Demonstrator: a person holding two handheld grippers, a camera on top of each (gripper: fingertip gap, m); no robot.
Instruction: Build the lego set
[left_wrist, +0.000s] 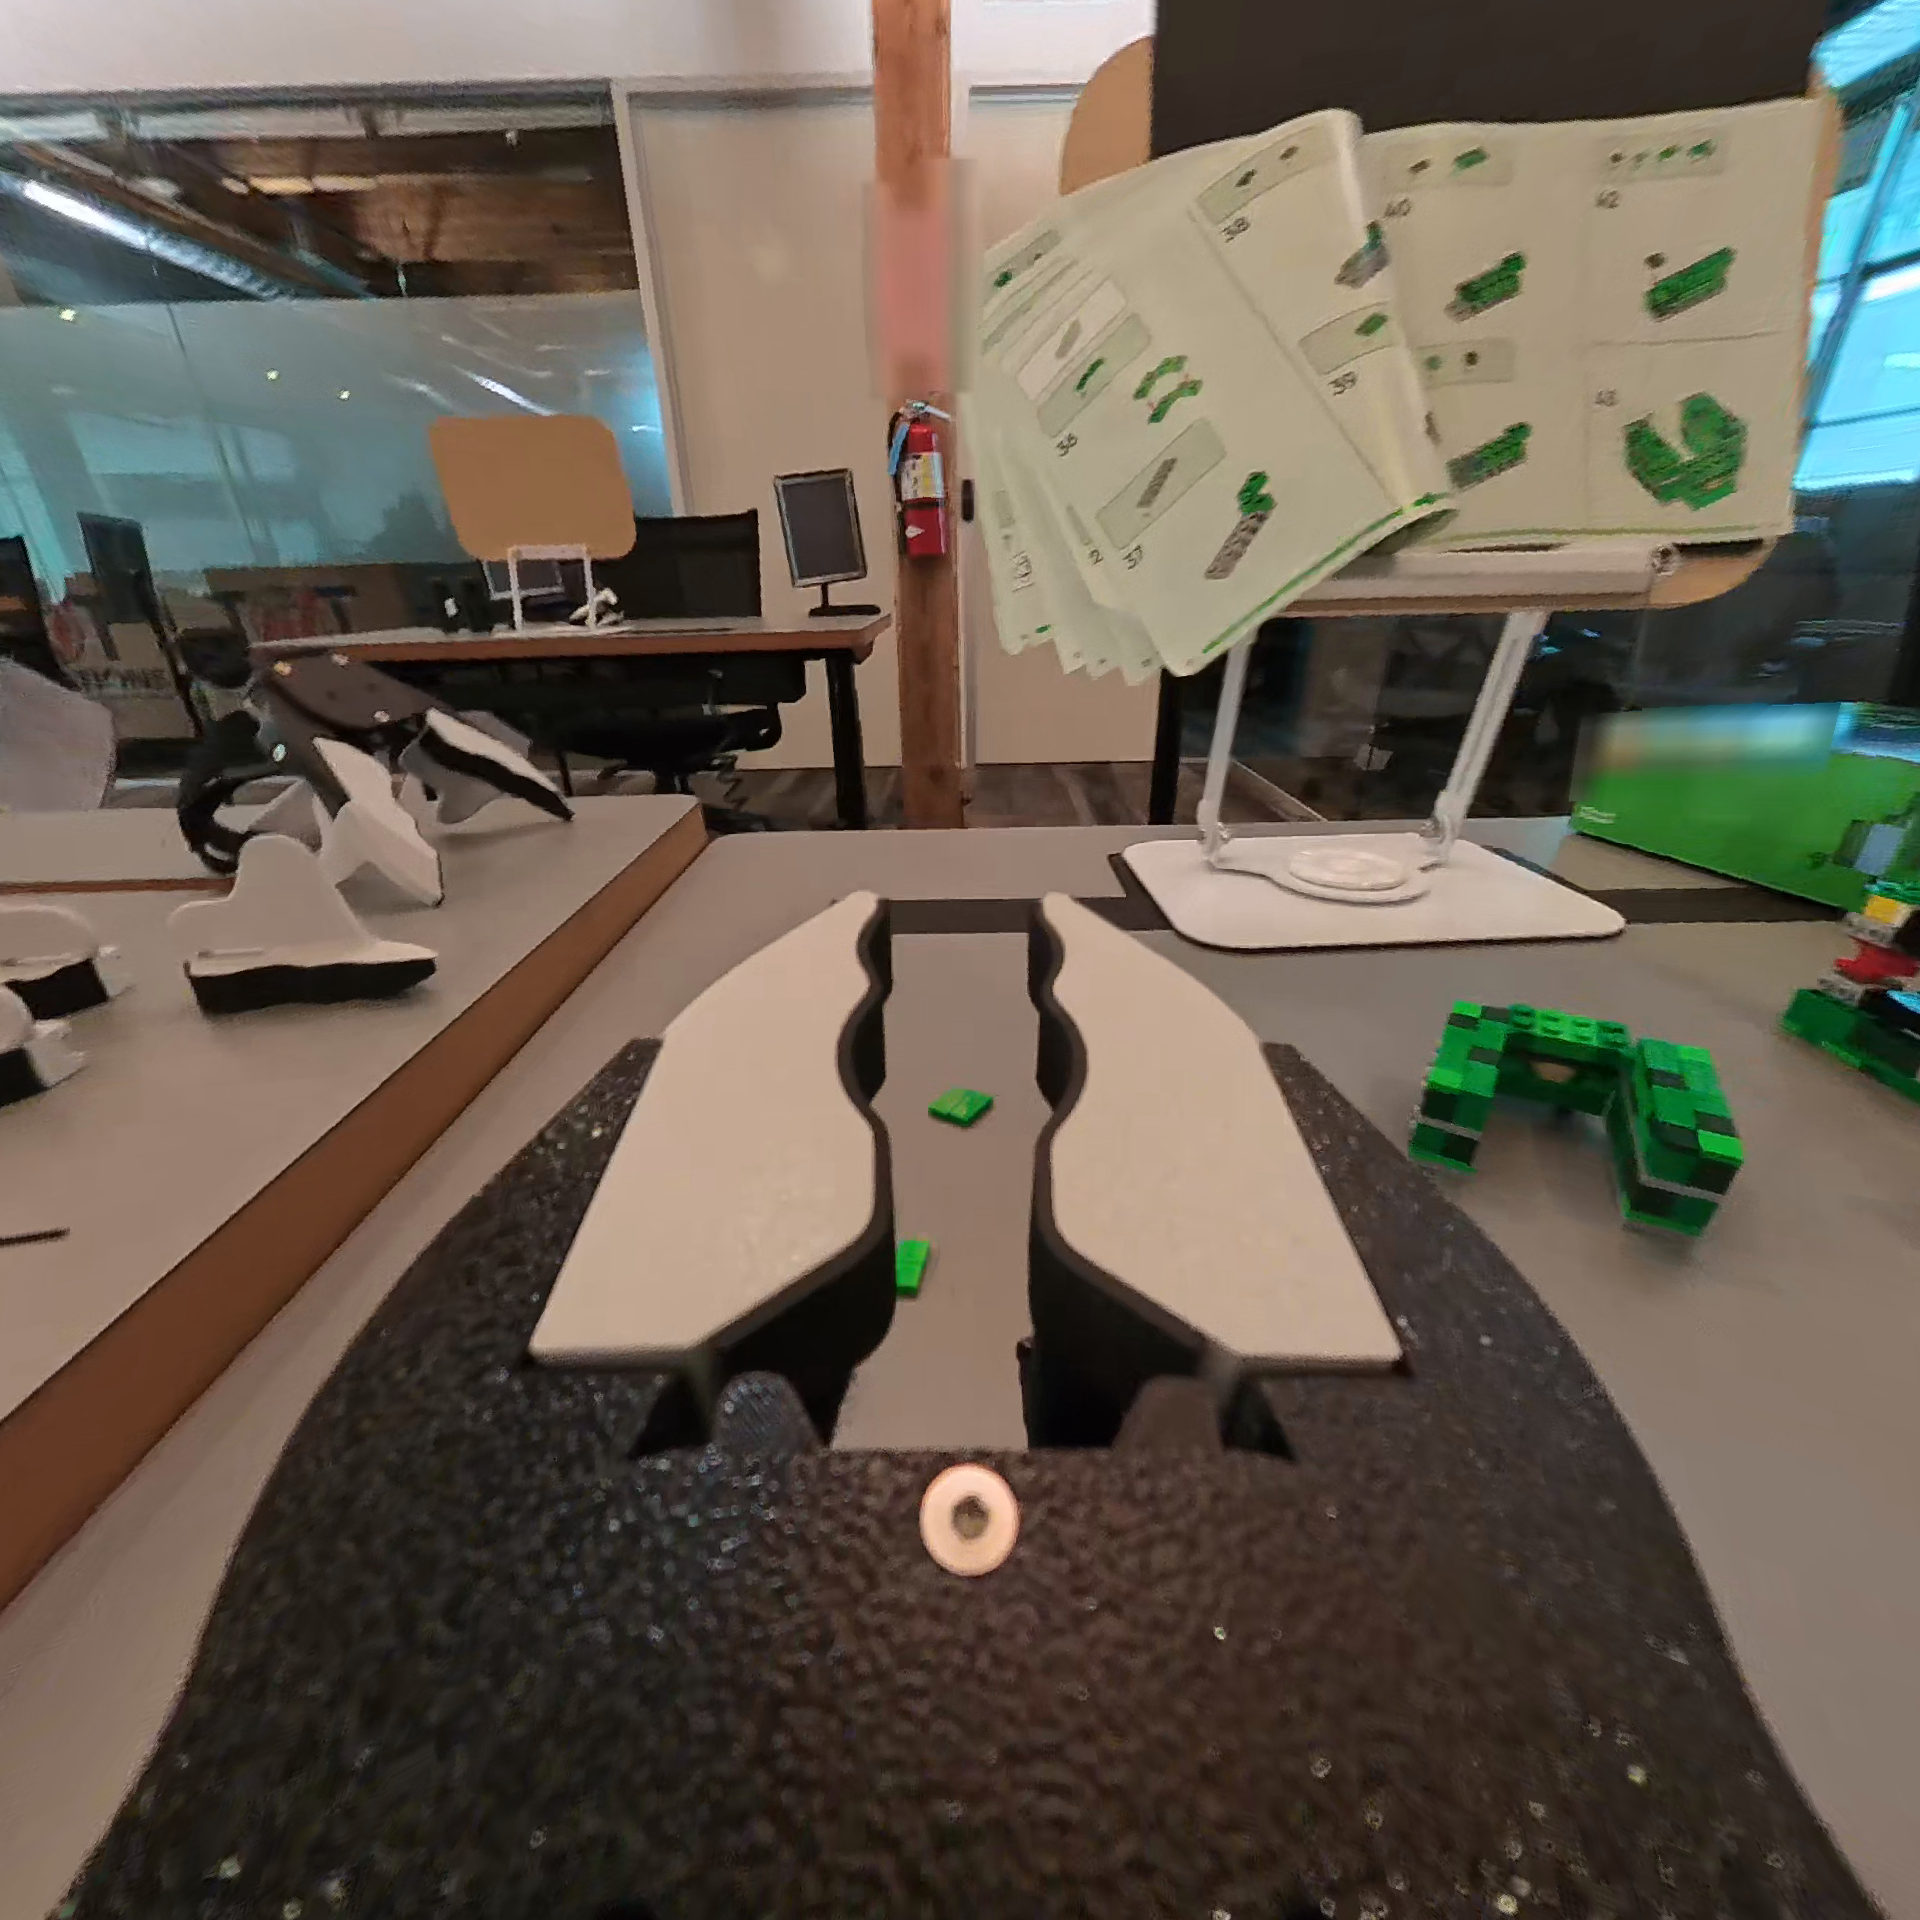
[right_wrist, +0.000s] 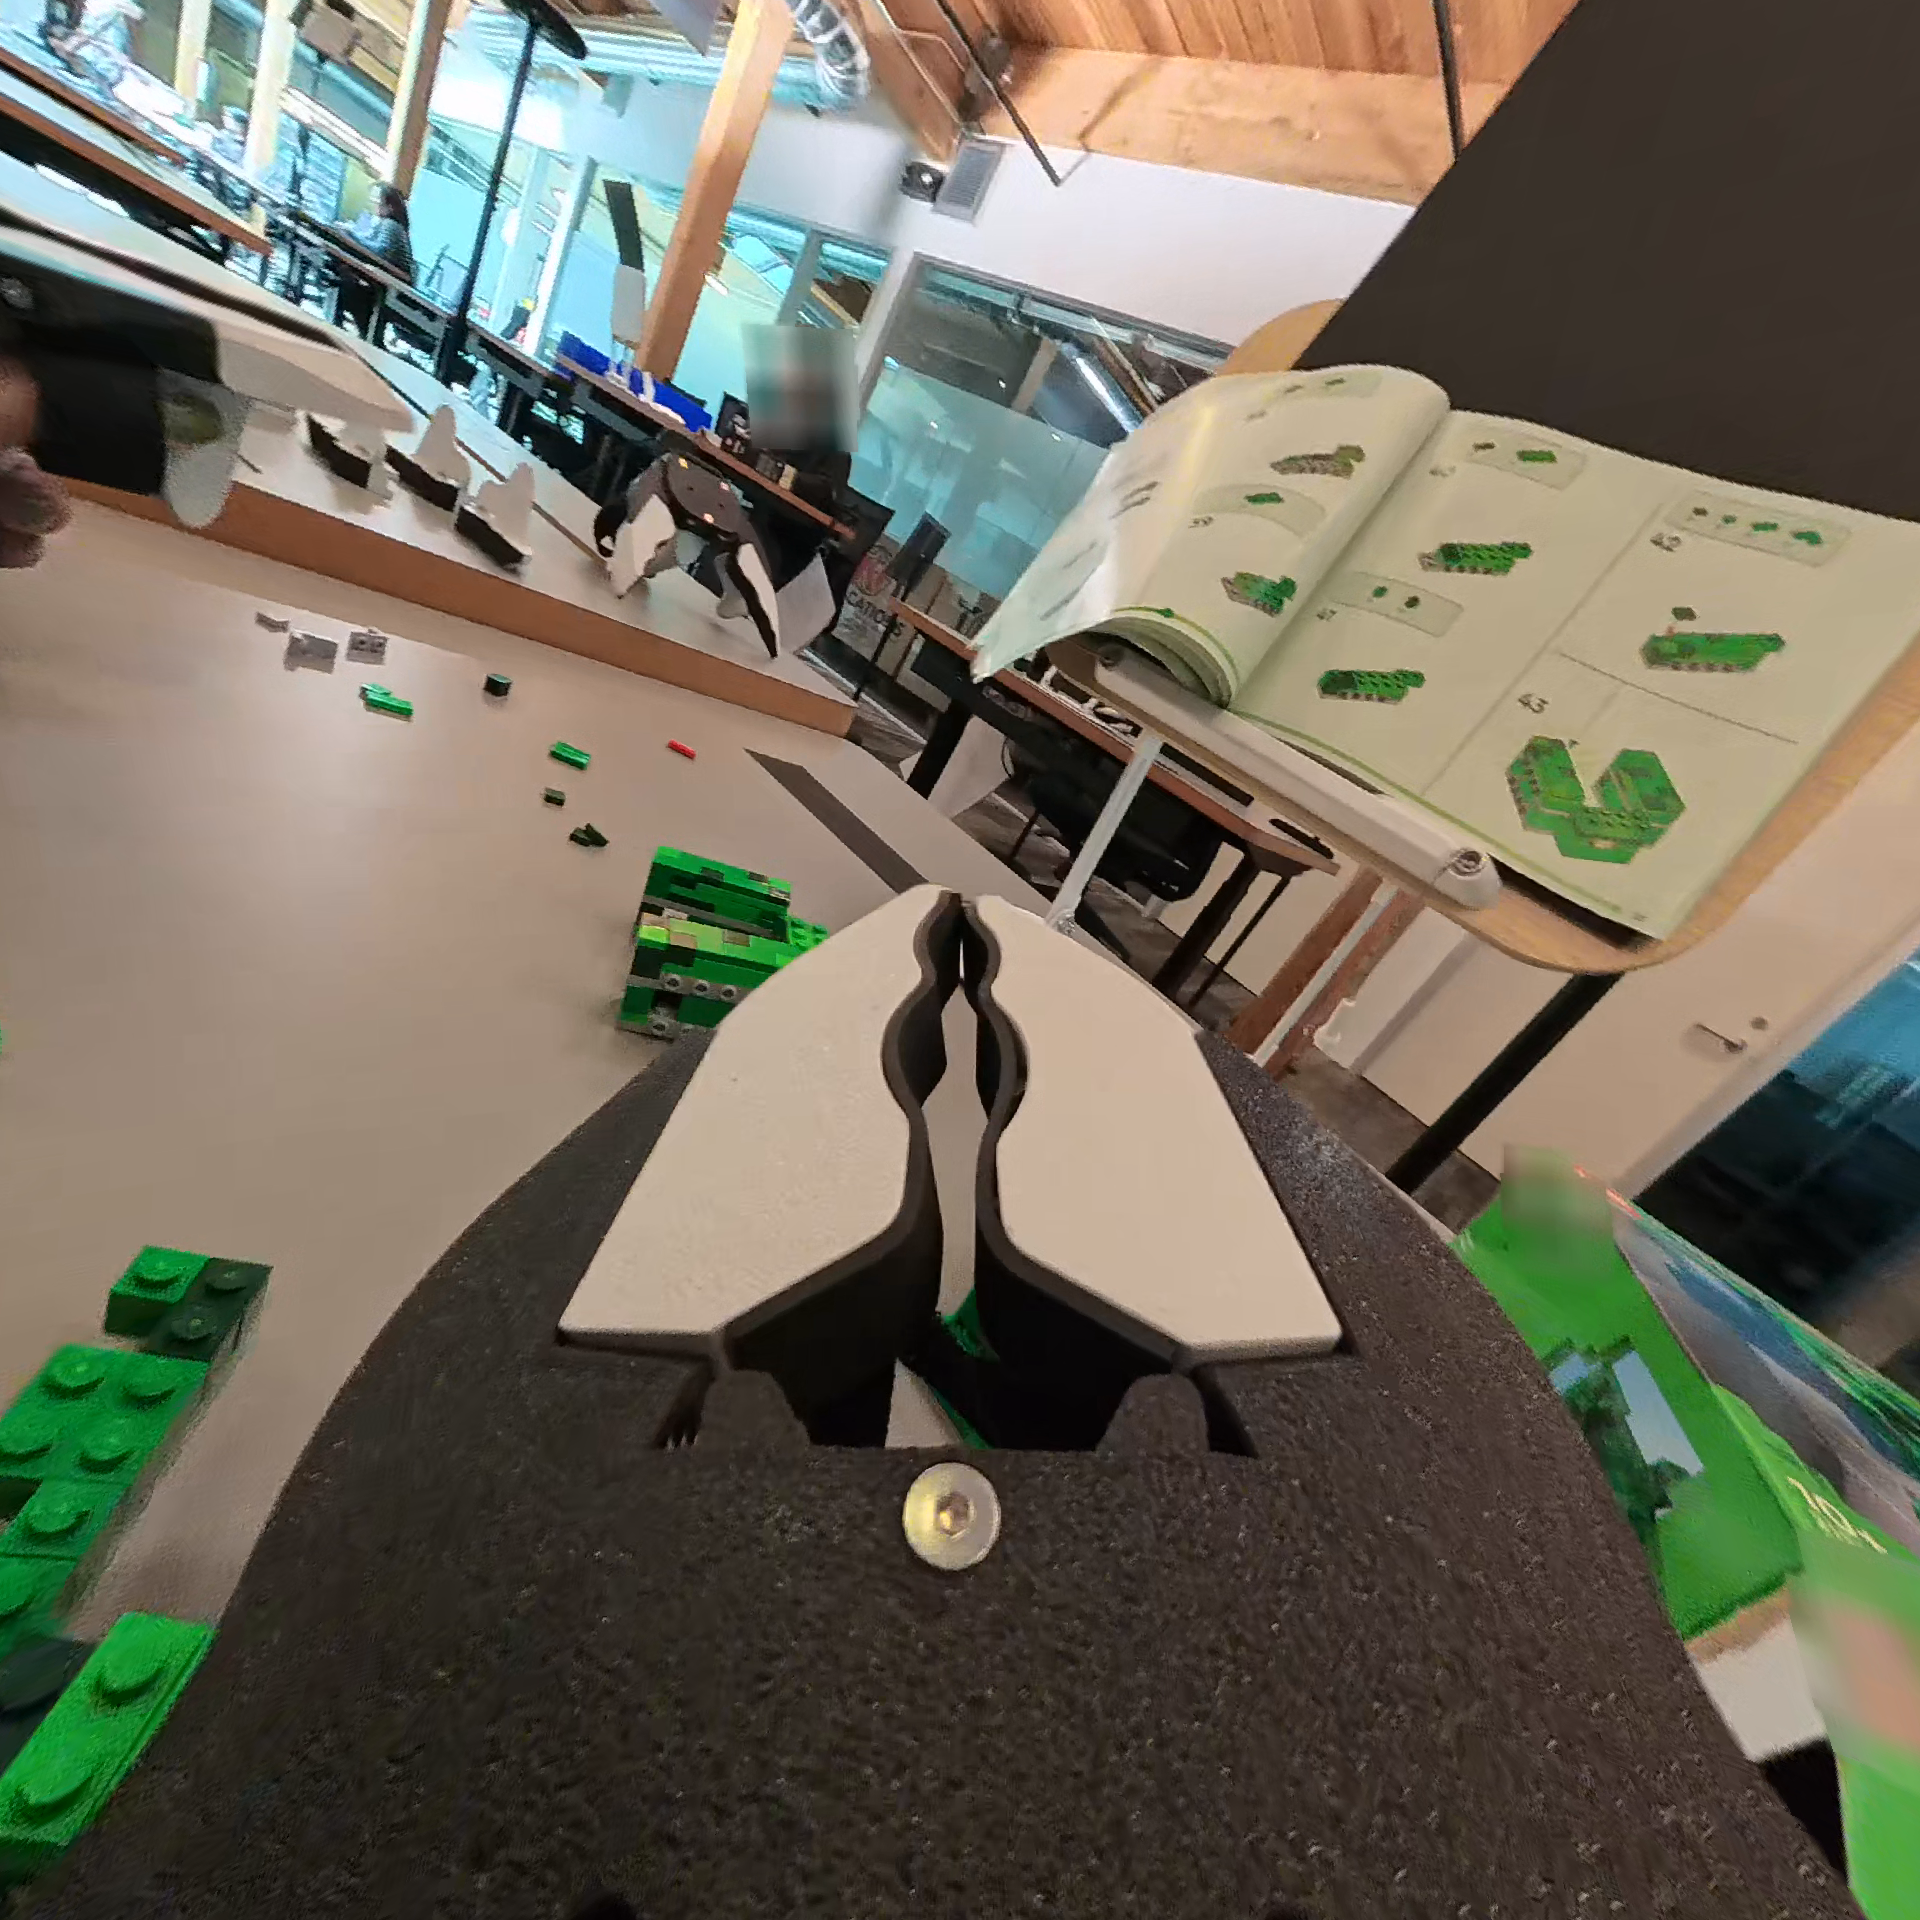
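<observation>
My left gripper (left_wrist: 961, 914) is open and empty, low over the grey table (left_wrist: 1299, 1039). A small flat green tile (left_wrist: 961, 1104) lies on the table between its fingers, and a second small green piece (left_wrist: 912, 1265) lies beside the left finger. A green U-shaped lego assembly (left_wrist: 1569, 1101) stands to its right; it also shows in the right wrist view (right_wrist: 717, 945). My right gripper (right_wrist: 961, 914) is shut with nothing seen in it, raised and tilted above the table. The left gripper (right_wrist: 260, 384) shows at the top left of that view.
An open instruction booklet (left_wrist: 1403, 364) rests on a white stand (left_wrist: 1351, 894) at the back. A green box (right_wrist: 1714, 1455) and another colourful build (left_wrist: 1870, 997) are at the right. Loose small pieces (right_wrist: 569, 755) and green bricks (right_wrist: 94, 1423) lie scattered. Spare gripper fingers (left_wrist: 301, 935) sit on a raised platform at the left. Some 30 cm of space lies between my two pairs of fingers. The green U-shaped lego assembly (left_wrist: 1569, 1101) is about 15 cm from my right fingertips and 20 cm from my left.
</observation>
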